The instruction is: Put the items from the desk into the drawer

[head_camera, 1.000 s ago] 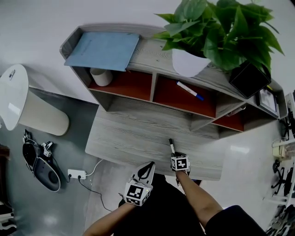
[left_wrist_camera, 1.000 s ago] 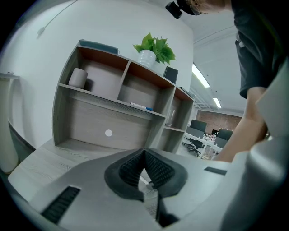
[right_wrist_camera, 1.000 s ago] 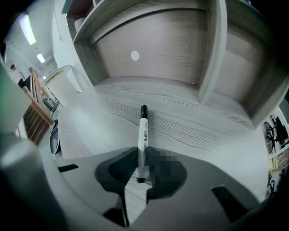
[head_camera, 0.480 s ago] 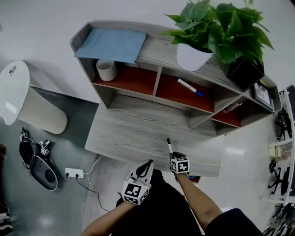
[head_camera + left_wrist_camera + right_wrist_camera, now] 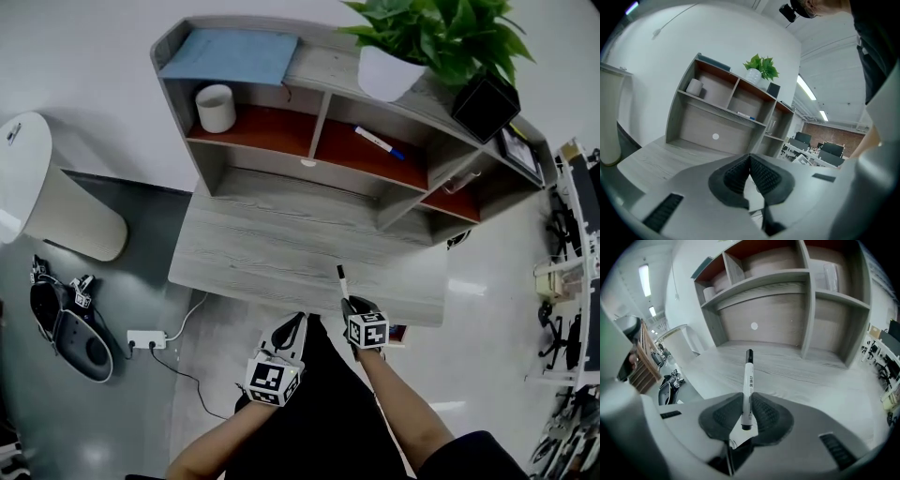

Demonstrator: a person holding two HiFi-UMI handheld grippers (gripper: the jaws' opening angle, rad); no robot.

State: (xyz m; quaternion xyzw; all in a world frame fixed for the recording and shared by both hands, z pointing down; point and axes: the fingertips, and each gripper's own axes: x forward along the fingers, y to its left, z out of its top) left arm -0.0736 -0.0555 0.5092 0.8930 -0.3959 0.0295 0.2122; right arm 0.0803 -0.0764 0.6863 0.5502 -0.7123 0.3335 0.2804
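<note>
Grey wood-grain counter (image 5: 272,253) ahead, with a shelf unit (image 5: 323,122) standing at its back. Clamped between the fingers of the right gripper (image 5: 748,401): a white marker (image 5: 748,380), black cap pointing forward over the counter's front edge. Left gripper (image 5: 750,161) just beside it, off the front edge of the counter, fingers pressed together at the tips with nothing between them. Up on the shelf unit, a second marker (image 5: 378,142) with a blue tip, a white cup (image 5: 217,108) and a potted plant (image 5: 431,33).
</note>
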